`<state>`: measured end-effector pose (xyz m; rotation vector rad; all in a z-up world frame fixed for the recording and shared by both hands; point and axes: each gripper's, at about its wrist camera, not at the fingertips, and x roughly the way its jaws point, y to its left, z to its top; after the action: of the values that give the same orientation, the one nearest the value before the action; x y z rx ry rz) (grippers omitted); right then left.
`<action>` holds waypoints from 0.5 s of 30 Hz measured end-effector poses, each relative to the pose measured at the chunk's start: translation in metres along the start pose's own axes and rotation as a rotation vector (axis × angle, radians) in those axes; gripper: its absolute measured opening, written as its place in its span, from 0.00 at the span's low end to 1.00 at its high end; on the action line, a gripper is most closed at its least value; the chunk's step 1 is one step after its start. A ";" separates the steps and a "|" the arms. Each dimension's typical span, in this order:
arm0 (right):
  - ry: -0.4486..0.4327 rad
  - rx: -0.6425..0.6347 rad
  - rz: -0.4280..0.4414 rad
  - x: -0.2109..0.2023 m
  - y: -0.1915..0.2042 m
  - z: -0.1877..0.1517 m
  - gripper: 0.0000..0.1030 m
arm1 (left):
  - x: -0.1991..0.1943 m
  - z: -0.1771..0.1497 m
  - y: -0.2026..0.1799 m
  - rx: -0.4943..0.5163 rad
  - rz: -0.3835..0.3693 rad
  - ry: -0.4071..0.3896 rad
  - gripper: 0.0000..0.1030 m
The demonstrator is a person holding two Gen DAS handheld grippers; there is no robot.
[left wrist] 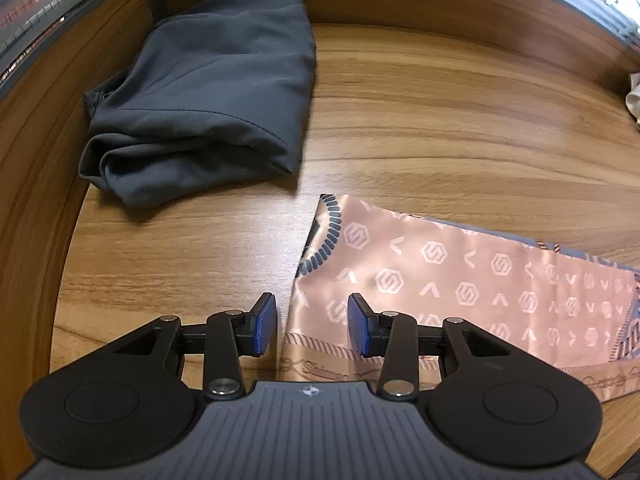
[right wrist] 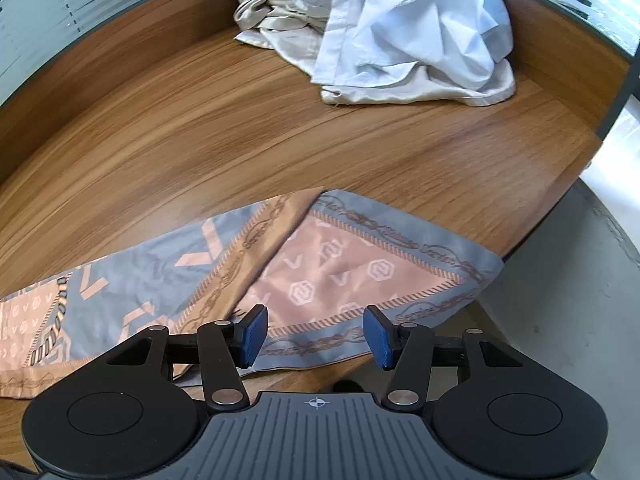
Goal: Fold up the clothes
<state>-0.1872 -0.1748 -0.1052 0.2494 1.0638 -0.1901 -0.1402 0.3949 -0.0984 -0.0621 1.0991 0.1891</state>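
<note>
A pink and grey-blue patterned satin scarf (left wrist: 440, 276) lies folded into a long band on the wooden table (left wrist: 440, 112). My left gripper (left wrist: 312, 326) is open and empty, low over the scarf's left end, its jaws straddling the left edge. In the right wrist view the scarf's right end (right wrist: 352, 264) reaches the table's front right corner, with a folded-over flap (right wrist: 160, 280) to the left. My right gripper (right wrist: 316, 336) is open and empty just above the scarf's near edge.
A folded dark grey garment (left wrist: 200, 96) lies at the table's far left. A heap of white and cream clothes (right wrist: 384, 28) sits at the far right; its edge shows in the left wrist view (left wrist: 634, 96). The floor (right wrist: 568, 300) lies beyond the table's right edge.
</note>
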 end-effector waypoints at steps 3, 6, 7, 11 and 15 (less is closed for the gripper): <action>-0.017 0.057 -0.022 -0.001 -0.014 0.000 0.54 | -0.005 0.001 -0.011 0.013 -0.042 0.000 0.44; -0.033 0.158 -0.036 0.000 -0.036 -0.001 0.56 | -0.012 0.001 -0.027 0.047 -0.087 -0.002 0.48; -0.038 0.195 -0.038 0.000 -0.044 -0.002 0.56 | -0.014 0.002 -0.034 0.060 -0.102 -0.003 0.48; -0.047 0.352 -0.024 0.007 -0.075 -0.006 0.58 | -0.022 0.007 -0.058 0.101 -0.149 -0.008 0.48; -0.062 0.500 0.007 0.017 -0.103 -0.010 0.58 | -0.031 0.015 -0.079 0.132 -0.175 -0.020 0.48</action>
<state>-0.2152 -0.2712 -0.1360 0.6917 0.9409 -0.4554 -0.1266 0.3156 -0.0675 -0.0382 1.0781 -0.0401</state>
